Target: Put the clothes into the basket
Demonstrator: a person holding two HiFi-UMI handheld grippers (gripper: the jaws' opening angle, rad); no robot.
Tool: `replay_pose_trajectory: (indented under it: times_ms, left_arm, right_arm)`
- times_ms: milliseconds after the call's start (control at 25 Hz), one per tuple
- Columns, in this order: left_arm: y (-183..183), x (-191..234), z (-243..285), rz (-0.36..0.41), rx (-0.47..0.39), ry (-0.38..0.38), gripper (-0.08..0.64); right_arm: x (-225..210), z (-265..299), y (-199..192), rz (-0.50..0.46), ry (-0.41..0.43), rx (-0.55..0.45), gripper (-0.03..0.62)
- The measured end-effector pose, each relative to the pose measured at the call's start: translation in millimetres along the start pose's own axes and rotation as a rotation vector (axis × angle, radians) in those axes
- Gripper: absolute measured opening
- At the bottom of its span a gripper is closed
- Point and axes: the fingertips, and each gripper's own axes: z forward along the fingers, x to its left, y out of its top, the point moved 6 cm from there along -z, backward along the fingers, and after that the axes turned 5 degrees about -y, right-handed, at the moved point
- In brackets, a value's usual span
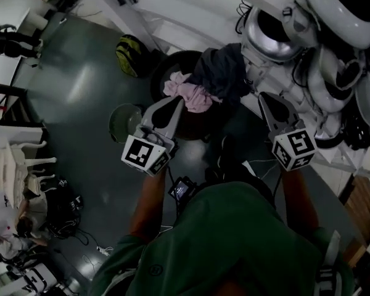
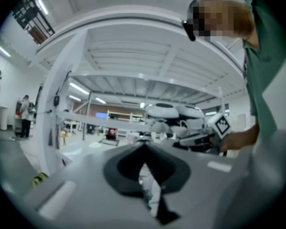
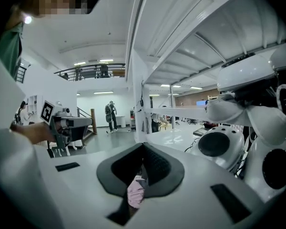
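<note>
the left gripper (image 1: 177, 102) has its jaws pressed together with nothing between them; in the left gripper view (image 2: 144, 147) the dark pads meet at the tip. it points up the head view, its tip just beside the near edge of the pink garment (image 1: 188, 94). the right gripper (image 1: 263, 96) is closed the same way and grips nothing, its tip well to the right of the clothes. in the right gripper view (image 3: 143, 146) a strip of pink cloth shows through the slot below the tips, beyond the jaws.

both clothes sit in the dark round basket (image 1: 159, 79) between the 2 grippers. the pink garment is bunched, its length running left to right. the dark grey garment (image 1: 223, 73) is heaped above and right of it, its long axis running top to bottom, spilling over the basket's right rim.

a green bowl (image 1: 124, 121) stands on the floor (image 1: 80, 97) left of the basket, and white robot shells (image 1: 333, 54) crowd the right.
</note>
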Motion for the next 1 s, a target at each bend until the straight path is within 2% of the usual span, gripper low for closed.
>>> replay_pose_trajectory:
  times_ms: [120, 240, 360, 520, 760, 1000]
  left_arm:
    - [-5.7, 11.3, 30.5, -0.021, 0.053, -0.052, 0.005]
    - [-1.0, 26.2, 53.2, 0.015, 0.076, -0.071, 0.005]
    - [6.7, 53.5, 81.9, 0.064, 0.059, -0.062, 0.005]
    - [5.0, 82.6, 103.0, 0.047, 0.04, -0.026, 0.005]
    - [-29.4, 100.1, 139.1, -0.006, 0.087, -0.049, 0.005]
    - [-84.8, 124.0, 175.2, -0.075, 0.156, -0.125, 0.005]
  right_arm:
    - [-13.5, 12.0, -1.6, 0.015, -0.014, 0.031, 0.005]
    - [-21.0, 31.5, 4.2, 0.0, 0.014, 0.036, 0.005]
    - [-41.5, 62.7, 13.8, -0.023, 0.029, -0.006, 0.005]
    - [-54.7, 101.0, 15.2, -0.041, 0.041, 0.007, 0.005]
    - [-65.8, 129.7, -18.3, 0.016, 0.024, 0.059, 0.005]
    - [-71.3, 158.0, -69.3, 0.085, -0.059, 0.12, 0.006]
